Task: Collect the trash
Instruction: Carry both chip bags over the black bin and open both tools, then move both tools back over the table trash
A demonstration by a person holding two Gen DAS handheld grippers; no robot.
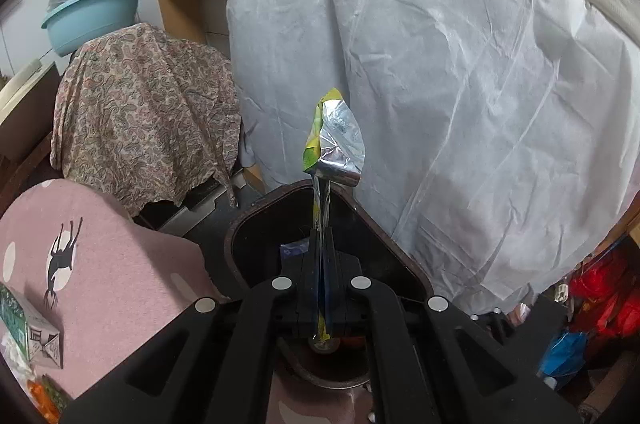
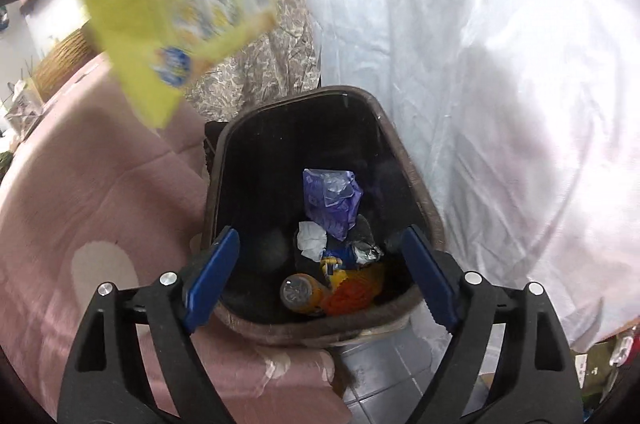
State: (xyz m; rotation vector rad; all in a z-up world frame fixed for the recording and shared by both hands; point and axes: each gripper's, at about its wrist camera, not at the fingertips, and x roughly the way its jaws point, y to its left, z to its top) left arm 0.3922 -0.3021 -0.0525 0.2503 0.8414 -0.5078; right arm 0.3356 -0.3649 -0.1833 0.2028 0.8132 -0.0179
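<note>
Item one: our left gripper, fingers pressed together on a yellow-green foil wrapper that stands up toward 12 o'clock above the dark trash bin.

Item two: our right gripper, blue pads spread wide, nothing between them, over the bin's rim.

Item three: bin contents, centre: orange bottle, white paper, purple wrapper.

Item four: white sheet at 1 o'clock; paisley cloth at 10 o'clock.
</note>
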